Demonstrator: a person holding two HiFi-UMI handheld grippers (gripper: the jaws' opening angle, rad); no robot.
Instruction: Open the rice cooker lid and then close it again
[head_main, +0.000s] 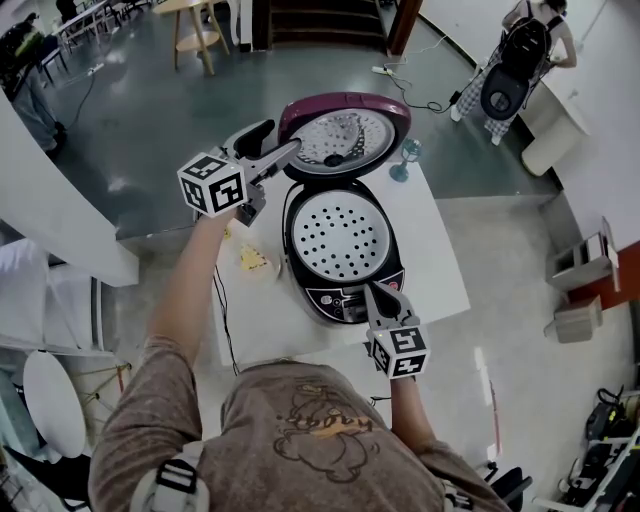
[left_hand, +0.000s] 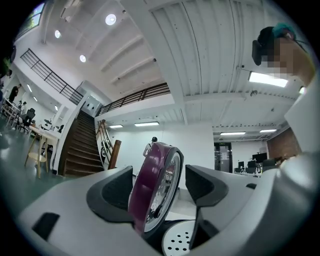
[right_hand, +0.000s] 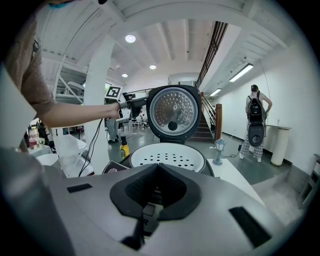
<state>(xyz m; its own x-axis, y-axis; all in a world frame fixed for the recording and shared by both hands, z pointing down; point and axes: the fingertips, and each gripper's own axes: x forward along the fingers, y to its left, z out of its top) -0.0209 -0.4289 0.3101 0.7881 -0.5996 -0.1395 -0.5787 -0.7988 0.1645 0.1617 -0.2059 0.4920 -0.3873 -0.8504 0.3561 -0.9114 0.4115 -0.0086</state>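
Cooker (head_main: 340, 302) sits on the white tabletop (head_main: 440, 270), its control panel facing the person. It stands open, so the opening half of the task looks done and closing remains. Its purple lid (head_main: 345, 135) stands swung right back on the far hinge, with its shiny inner face turned toward the person. That leaves the perforated white tray (head_main: 340, 232) in the pot fully uncovered. A small glass ornament (head_main: 405, 160) stands on the tabletop just beside the lid's right edge, near enough to be worth watching as the lid moves.

The left gripper (head_main: 285, 155) reaches out to the lid's left edge, pointing roughly level. In the left gripper view the lid (left_hand: 150, 185) stands edge-on between its fingers (left_hand: 202, 185). They are spread wide, with clear air between the right pad and the rim, so the lid is straddled but not clamped. Judged from this, the hinge holds the lid up by itself, and the fingers are placed to pinch the rim or push it forward and down.

The right gripper (head_main: 375, 295) rests low at the cooker's front edge, angled slightly down. Its fingers (right_hand: 135, 192) are clenched tip to tip with nothing between them. Most likely it is there to steady the body so it does not slide or tip when the lid is pushed.
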